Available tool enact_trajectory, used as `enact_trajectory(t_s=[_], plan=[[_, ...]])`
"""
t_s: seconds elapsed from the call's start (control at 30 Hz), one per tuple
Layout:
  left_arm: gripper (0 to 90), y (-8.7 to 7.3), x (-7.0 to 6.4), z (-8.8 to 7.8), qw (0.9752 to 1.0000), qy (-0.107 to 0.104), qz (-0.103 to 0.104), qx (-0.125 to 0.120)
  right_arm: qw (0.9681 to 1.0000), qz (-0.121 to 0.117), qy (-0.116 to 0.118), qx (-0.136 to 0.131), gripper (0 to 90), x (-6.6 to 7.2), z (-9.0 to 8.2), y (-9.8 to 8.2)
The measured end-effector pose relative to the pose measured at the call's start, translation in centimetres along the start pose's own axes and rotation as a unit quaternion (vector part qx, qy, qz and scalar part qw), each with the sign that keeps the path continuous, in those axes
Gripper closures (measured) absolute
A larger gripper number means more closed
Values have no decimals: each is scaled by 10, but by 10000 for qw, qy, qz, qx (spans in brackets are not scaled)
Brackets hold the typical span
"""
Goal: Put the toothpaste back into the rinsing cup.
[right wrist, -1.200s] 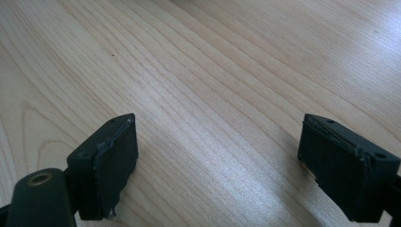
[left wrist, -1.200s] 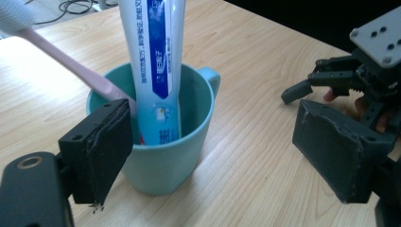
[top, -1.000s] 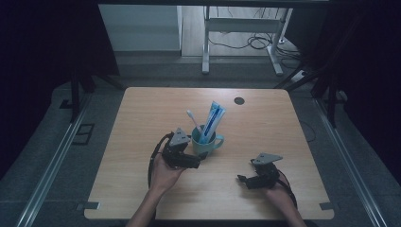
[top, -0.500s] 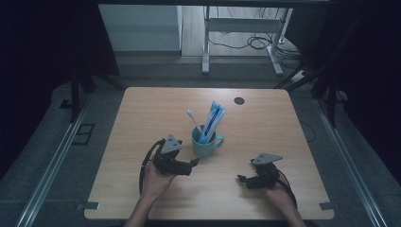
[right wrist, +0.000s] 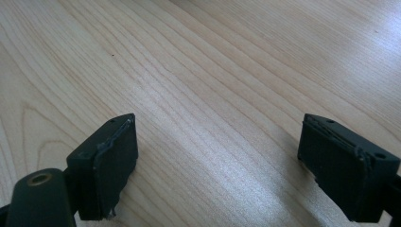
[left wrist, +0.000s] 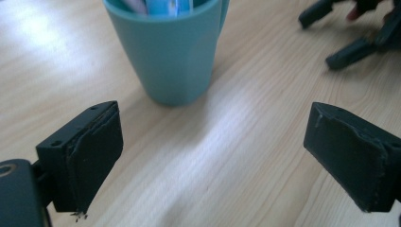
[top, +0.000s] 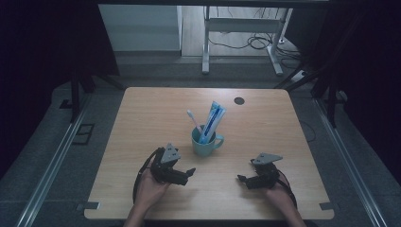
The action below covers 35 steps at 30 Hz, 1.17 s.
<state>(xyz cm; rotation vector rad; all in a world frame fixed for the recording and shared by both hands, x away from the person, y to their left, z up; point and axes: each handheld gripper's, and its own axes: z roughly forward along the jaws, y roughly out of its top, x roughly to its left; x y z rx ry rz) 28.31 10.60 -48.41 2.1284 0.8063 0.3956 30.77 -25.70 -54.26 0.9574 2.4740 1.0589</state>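
The mug [top: 204, 141] with toothbrush [top: 192, 119] and tube [top: 213, 120] stands mid-frame on the table [top: 142, 113]. Left gripper [top: 187, 173] and right gripper [top: 242, 180] rest below it, fingers apart, empty. Likely the task is finished; otherwise, approach the mug.

a light wooden desk [top: 142, 118] carries a teal mug [top: 204, 142] near its middle. a small dark round disc [top: 239, 100] lies towards one o'clock of the mug, well apart, near the far edge.
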Motion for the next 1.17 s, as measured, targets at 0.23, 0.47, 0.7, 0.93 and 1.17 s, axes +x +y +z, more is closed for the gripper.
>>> enact_trajectory(t_s=[0.23, 0.47, 0.7, 0.93, 1.17], plan=[[65, -19, 1, 0, 9998, 2, -115, 185, 10000, 0, 0, 1, 129, 0, 0, 0], [65, -35, 0, 0, 9995, 43, -228, 235, 10000, 2, -2, 0, 129, 0, 0, 0], [58, -53, -2, 7, 9987, 139, -228, 442, 10000, 12, -18, -2, 129, 0, 0, 0], [39, -65, 1, 15, 9964, 163, -338, 766, 10000, 14, -22, -3, 130, 1, 0, 0], [31, -65, 2, 15, 9959, 163, -384, 804, 10000, 20, -19, -6, 130, 1, 0, 0]])
